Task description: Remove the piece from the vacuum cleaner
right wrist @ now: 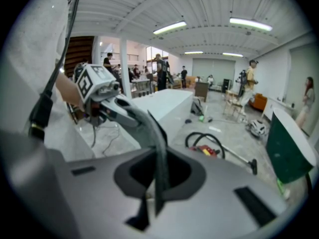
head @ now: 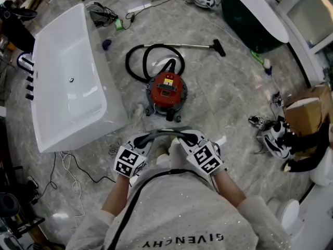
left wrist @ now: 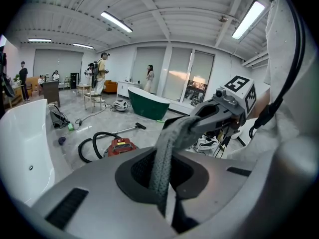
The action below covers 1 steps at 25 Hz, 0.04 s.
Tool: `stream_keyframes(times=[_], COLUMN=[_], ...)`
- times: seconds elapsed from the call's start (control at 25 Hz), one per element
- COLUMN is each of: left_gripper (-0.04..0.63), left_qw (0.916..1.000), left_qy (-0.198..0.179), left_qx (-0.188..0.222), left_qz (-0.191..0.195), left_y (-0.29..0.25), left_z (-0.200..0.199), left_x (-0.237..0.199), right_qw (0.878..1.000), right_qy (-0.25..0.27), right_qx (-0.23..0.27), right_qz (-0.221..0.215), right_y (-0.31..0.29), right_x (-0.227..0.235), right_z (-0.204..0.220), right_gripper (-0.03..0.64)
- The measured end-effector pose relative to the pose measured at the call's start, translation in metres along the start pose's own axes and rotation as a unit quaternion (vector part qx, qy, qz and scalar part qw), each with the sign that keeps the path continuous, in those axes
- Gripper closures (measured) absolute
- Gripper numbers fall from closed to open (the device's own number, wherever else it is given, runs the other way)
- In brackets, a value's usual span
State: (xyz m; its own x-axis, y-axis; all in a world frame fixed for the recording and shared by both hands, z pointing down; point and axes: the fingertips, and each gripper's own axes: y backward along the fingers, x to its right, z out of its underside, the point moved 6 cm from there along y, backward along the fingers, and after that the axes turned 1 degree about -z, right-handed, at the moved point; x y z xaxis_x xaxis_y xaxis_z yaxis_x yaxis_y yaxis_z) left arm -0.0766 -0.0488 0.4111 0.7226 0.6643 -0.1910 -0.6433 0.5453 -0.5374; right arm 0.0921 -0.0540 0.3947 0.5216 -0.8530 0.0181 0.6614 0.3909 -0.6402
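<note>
The red vacuum cleaner (head: 166, 90) stands on the marble floor ahead of me, its black hose (head: 138, 61) looped behind it. Its metal wand ends in a black floor nozzle (head: 219, 48). I hold both grippers close to my body, well short of the vacuum cleaner. A grey fabric strap (head: 166, 133) arcs between them. My left gripper (head: 145, 139) is shut on one end and my right gripper (head: 190, 138) on the other. In the left gripper view the strap (left wrist: 167, 148) rises from my left gripper (left wrist: 167, 203) to the right one (left wrist: 202, 121). The right gripper view mirrors this: strap (right wrist: 158, 153), right gripper (right wrist: 154, 203).
A white bathtub (head: 67, 77) lies to the left and a dark green one (head: 255, 14) at the back right. A cardboard box (head: 307, 111), shoes and cables (head: 273, 134) sit on the right. Loose cables trail at the lower left. Several people stand far off.
</note>
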Motion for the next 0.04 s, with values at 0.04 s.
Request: stream_keyframes(times=[0.04], left_gripper=[0.563], left_qw=[1.0], left_qy=[0.001], left_qx=[-0.001], left_qz=[0.0], left_y=[-0.0003], left_z=[0.0002], left_x=[-0.0003], right_qw=[1.0], right_qy=[0.0], right_qx=[0.0], right_qz=[-0.001], right_y=[-0.0004], right_x=[0.0], right_z=[0.0005], right_gripper=[0.589])
